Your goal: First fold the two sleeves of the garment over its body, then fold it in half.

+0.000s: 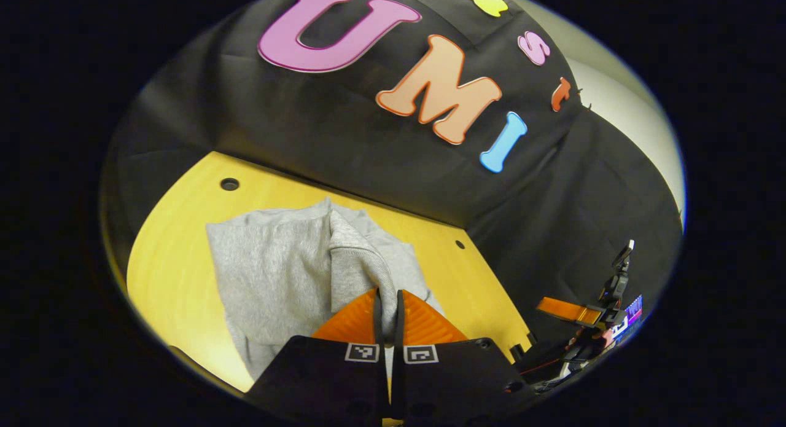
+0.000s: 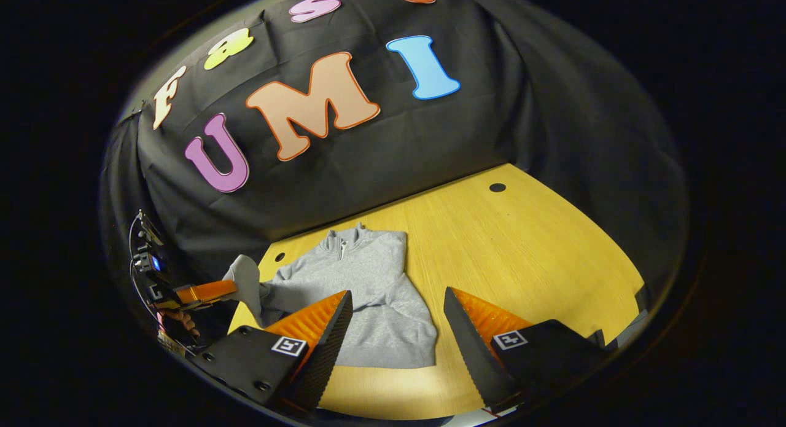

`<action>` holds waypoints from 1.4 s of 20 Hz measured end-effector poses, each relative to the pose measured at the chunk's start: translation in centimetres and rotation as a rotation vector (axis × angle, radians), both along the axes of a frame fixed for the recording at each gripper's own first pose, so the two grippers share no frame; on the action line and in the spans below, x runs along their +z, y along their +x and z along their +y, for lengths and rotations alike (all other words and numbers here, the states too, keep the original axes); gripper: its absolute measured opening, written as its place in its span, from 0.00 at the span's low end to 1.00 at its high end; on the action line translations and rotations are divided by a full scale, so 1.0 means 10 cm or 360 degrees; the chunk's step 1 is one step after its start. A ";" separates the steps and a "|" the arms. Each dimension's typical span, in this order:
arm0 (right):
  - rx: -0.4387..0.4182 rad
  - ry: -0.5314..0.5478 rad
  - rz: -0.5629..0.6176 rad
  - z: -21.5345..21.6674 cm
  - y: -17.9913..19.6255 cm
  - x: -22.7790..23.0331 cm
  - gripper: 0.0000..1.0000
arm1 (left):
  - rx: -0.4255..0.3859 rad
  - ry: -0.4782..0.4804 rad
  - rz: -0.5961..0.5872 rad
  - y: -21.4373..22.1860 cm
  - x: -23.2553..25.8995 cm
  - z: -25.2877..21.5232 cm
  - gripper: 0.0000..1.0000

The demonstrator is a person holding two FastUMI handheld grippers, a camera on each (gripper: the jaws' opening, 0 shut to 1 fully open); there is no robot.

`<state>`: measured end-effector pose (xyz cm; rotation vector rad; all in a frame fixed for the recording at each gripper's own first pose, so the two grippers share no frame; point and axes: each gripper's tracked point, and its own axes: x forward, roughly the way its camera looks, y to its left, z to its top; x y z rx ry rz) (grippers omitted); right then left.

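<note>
Left gripper view
Table (image 1: 178, 273): yellow wood, filling the lower left and centre, with a dark hole (image 1: 229, 184) at its upper left and a smaller one (image 1: 460, 244) at the right.
Garment (image 1: 276, 279): grey sweatshirt lying on the table at centre left, its body flat.
Sleeve (image 1: 359, 261): a grey band rising off the body and running down into the fingers at bottom centre.
Left gripper (image 1: 388, 310): bottom centre, clenched on the sleeve, the cloth pinched in the narrow slit between both fingers.
Right gripper (image 1: 568, 310): far off at the lower right edge, against the black wall; from here its state cannot be told.

Right gripper view
Left gripper (image 2: 209, 290): at the left edge, lower half, with a hand (image 2: 181, 321) just below it; the sleeve (image 2: 245, 279) hangs from its tip, lifted off the table.
Garment (image 2: 374, 285): grey, lower centre, collar and short zip pointing toward the wall, hem toward the camera; its right sleeve lies folded in along the body.
Right gripper (image 2: 398, 319): bottom centre, released, fingers spread wide and holding nothing, above the garment's hem; the left finger overlaps the cloth, the right one stands over bare wood.
Table (image 2: 540, 255): yellow, right of the garment, with a dark hole (image 2: 497, 187) at upper right.
</note>
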<state>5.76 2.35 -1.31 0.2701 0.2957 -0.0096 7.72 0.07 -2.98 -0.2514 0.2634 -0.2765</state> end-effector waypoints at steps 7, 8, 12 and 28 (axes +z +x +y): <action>-0.0019 0.0030 0.0026 -0.32 0.04 -0.06 0.94 | -0.0303 -0.0128 0.0025 0.52 0.07 -0.93 0.00; -0.0017 0.0030 0.0030 -0.34 0.07 -0.07 0.95 | -0.0331 -0.0162 0.0036 0.61 0.07 -1.03 0.00; 0.0010 0.0029 0.0045 -0.40 0.19 -0.13 0.94 | -0.0386 -0.0289 0.0065 1.04 0.01 -1.35 0.00; 0.0161 0.0009 0.0118 -0.22 0.41 -0.36 0.94 | -0.0218 -0.0006 0.0392 1.74 -1.05 -1.37 0.78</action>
